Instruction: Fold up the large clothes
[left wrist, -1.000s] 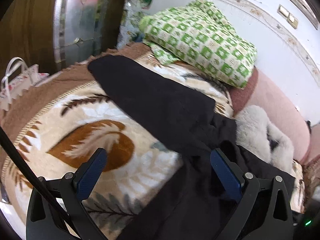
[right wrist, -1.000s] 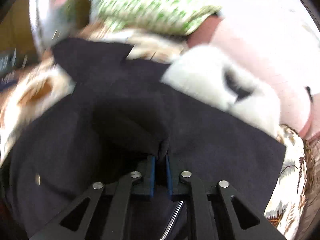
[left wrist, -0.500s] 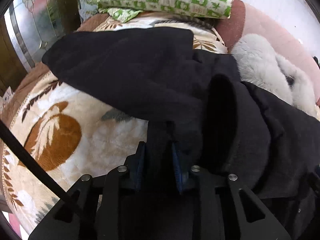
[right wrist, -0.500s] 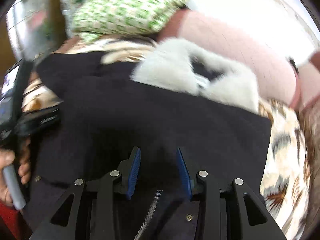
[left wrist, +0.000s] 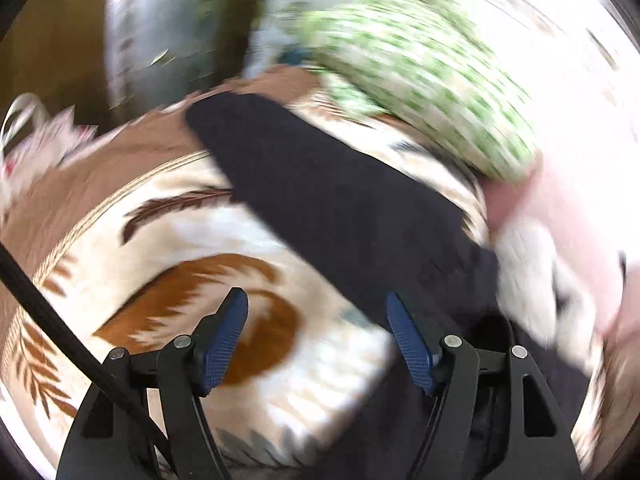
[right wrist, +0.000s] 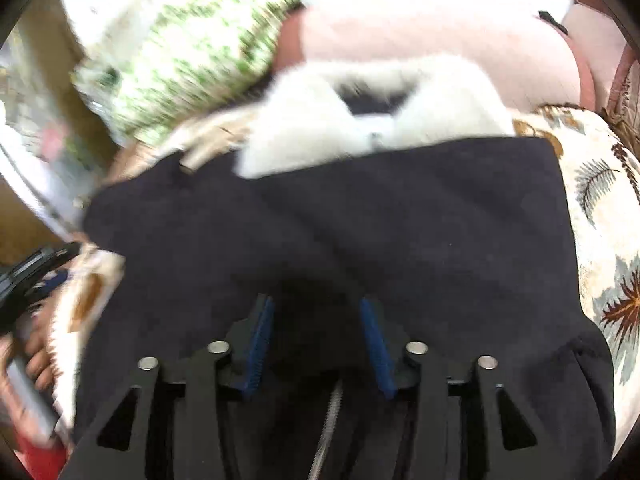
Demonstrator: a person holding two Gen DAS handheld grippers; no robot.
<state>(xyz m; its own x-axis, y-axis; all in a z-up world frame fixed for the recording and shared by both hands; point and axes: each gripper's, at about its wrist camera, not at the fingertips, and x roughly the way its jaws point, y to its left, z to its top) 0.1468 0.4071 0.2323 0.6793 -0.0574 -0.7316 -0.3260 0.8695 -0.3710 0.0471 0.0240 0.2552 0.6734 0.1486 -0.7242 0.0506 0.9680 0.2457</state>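
Observation:
A large black coat (right wrist: 360, 232) with a white fur collar (right wrist: 372, 116) lies on a leaf-patterned blanket (left wrist: 168, 264). In the left wrist view its long black sleeve (left wrist: 328, 200) stretches from upper left toward the lower right. My left gripper (left wrist: 316, 320) is open and empty above the blanket, its right finger beside the sleeve. My right gripper (right wrist: 316, 320) is open over the coat body, holding nothing. Both views are motion-blurred.
A green-and-white checked pillow (left wrist: 420, 84) and a pink cushion (right wrist: 440, 40) lie at the head of the bed. A mirrored wardrobe door (left wrist: 168, 28) and a bag (left wrist: 36, 136) stand at the left. The person's left hand and the other gripper (right wrist: 28, 320) show at the right view's left edge.
My left gripper was shut on the coat fabric half a second ago; it has let go, opened and drawn back to the left. My right gripper stays open, now wider, over the coat.

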